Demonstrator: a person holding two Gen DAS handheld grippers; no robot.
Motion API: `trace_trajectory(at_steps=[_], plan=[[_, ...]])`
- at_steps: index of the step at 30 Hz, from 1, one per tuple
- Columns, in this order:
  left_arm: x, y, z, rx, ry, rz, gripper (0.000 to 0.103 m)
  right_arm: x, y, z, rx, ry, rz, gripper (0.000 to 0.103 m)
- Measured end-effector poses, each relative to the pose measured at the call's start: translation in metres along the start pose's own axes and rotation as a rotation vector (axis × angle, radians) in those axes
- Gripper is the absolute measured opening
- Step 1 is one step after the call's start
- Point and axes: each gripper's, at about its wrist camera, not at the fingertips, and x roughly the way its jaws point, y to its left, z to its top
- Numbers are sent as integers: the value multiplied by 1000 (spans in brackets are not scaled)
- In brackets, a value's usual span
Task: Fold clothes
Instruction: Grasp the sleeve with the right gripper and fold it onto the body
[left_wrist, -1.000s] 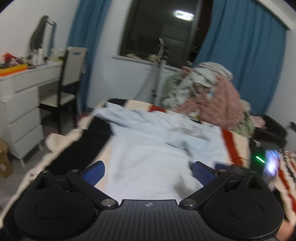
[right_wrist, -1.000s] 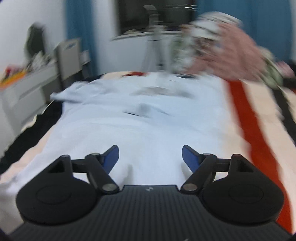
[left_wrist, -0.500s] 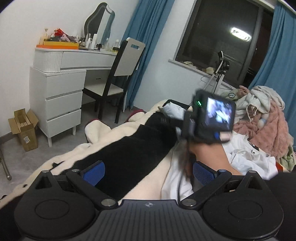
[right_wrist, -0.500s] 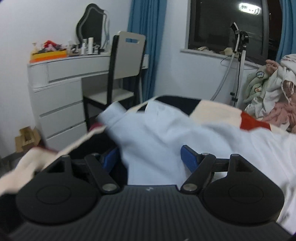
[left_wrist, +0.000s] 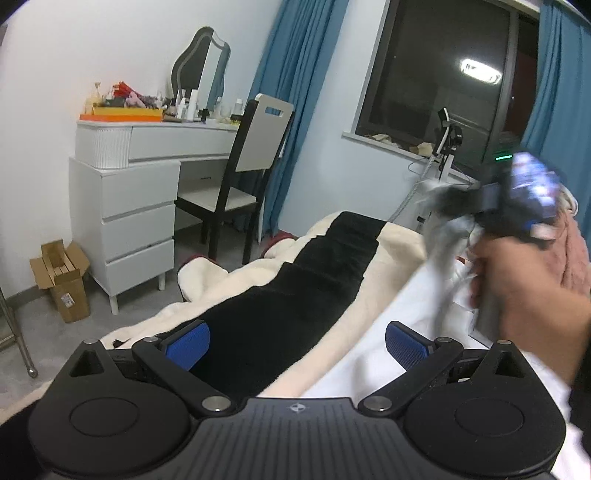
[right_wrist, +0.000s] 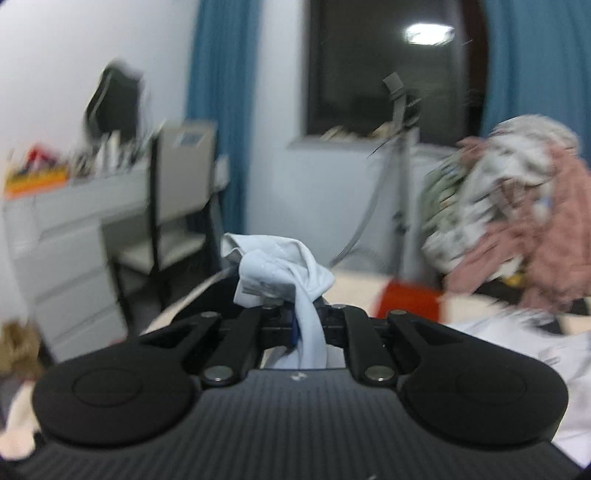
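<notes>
A pale blue shirt (left_wrist: 402, 321) lies on the bed at the right of the left wrist view. My left gripper (left_wrist: 295, 341) hangs open above the blanket's black stripe, nothing between its blue pads. In the right wrist view my right gripper (right_wrist: 306, 325) is shut on a bunched sleeve end of the pale blue shirt (right_wrist: 280, 269), lifted above the bed. The left wrist view shows the right gripper (left_wrist: 517, 199) blurred at the upper right, held by a hand (left_wrist: 524, 291), with cloth trailing from it.
A cream, black and red blanket (left_wrist: 288, 291) covers the bed. A white dresser (left_wrist: 125, 199) and a chair (left_wrist: 251, 177) stand at the left, with a cardboard box (left_wrist: 62, 280) on the floor. A pile of clothes (right_wrist: 517, 218) sits at the far right by the window.
My right gripper has shut on the shirt's sleeve end and lifted it up and to the right. My left gripper stays open and has barely moved in the last half second.
</notes>
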Motion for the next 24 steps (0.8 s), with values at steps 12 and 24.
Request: trace_trajectory(at_steps=[12, 24], plan=[[-19, -28, -12, 71, 6, -71, 103, -83, -205, -50, 269, -18, -380, 11], [3, -62, -31, 170, 41, -124, 103, -78, -221, -96, 204, 138, -341, 84]])
